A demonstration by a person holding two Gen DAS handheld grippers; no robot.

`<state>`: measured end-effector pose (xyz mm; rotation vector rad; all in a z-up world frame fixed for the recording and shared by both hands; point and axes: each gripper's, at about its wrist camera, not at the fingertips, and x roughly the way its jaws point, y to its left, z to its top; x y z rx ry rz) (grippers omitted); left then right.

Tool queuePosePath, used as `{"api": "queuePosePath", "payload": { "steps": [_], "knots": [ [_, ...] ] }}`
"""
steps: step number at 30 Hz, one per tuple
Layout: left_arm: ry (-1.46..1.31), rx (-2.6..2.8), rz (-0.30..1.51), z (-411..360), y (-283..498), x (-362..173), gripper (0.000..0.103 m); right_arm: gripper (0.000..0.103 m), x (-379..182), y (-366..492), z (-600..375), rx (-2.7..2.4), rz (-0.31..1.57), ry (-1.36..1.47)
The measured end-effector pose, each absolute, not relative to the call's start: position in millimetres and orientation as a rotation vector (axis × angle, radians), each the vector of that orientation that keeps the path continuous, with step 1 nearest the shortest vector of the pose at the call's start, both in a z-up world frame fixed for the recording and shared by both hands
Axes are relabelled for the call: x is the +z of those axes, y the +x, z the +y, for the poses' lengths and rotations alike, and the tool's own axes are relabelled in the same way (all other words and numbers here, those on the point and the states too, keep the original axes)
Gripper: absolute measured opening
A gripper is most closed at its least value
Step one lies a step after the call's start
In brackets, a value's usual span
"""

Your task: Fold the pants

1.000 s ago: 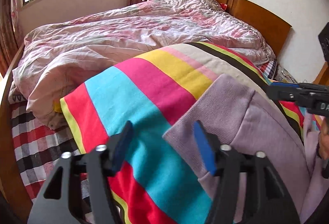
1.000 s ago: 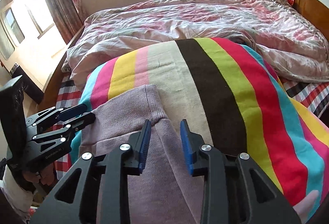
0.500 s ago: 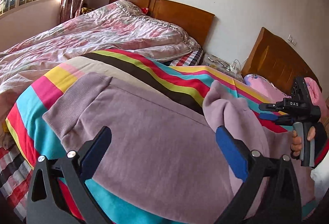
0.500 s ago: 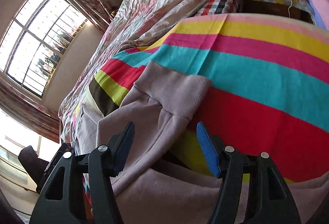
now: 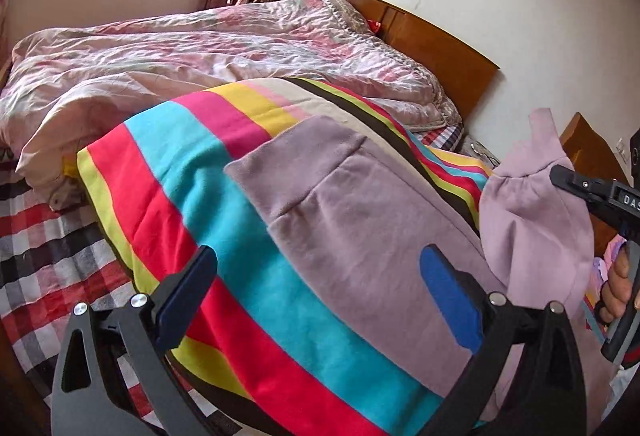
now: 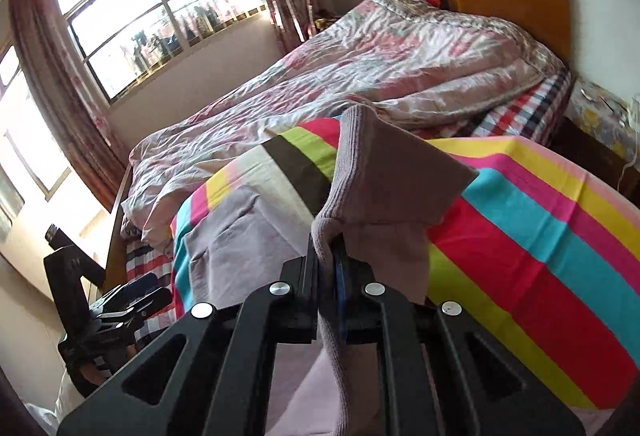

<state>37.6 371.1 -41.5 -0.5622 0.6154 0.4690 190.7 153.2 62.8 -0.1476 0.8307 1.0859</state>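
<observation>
- Right claw (image 6: 326, 268) is pinched tight on the ribbed cuff end of the soft mauve knit pants (image 5: 372, 236), lifting that leg up off the bed; left claw (image 5: 320, 288) hangs above the other leg with its blue pads spread wide and nothing between them
- Pants lie directly under and ahead of the left claw, one cuff (image 5: 296, 163) flat on the blanket beyond its fingertips, the raised leg off to its right
- Judging by this, the step in hand is carrying the lifted leg across onto the flat one; it would go best if the right claw keeps a firm grip on the cuff, travels low and lands cuff on cuff (knit fabric sags and twists easily), while the left claw presses or pins the flat leg so it does not drag
- Beneath both claws spreads a brightly striped fleece blanket (image 5: 208, 203), over a red-and-black checked sheet (image 5: 48, 256) to the left claw's left
- Beyond it a crumpled pink floral quilt (image 5: 200, 63), a wooden headboard (image 5: 440, 51), a barred window with patterned curtains (image 6: 160, 3)
</observation>
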Motion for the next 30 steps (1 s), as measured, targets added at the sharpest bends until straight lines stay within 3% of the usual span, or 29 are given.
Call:
{"api": "queuePosePath", "payload": {
  "steps": [2,5,14,17,19,26,30],
  "knots": [
    [-0.614,0.521,0.600,388,20,-44,0.101,0.019,56,164,195,1.201,0.871,-0.223],
    [-0.653,0.555,0.587,401,1,-45,0.101,0.062,42,148,218,1.287,0.892,-0.245],
    [-0.830,0.154,0.564,383,39,-54,0.098,0.055,15,246,154,1.111,0.925,-0.133],
    [-0.861,0.132,0.598,376,64,-60,0.087,0.054,6,264,159,1.154,0.927,-0.181],
    [-0.883,0.131,0.625,374,75,-66,0.075,0.054,3,267,177,1.188,0.924,-0.275],
    [-0.911,0.166,0.652,375,81,-77,0.069,0.047,-10,259,238,1.401,0.906,-0.482],
    [-0.886,0.173,0.671,373,89,-75,0.055,0.040,-17,255,254,1.416,0.897,-0.557]
  ]
}}
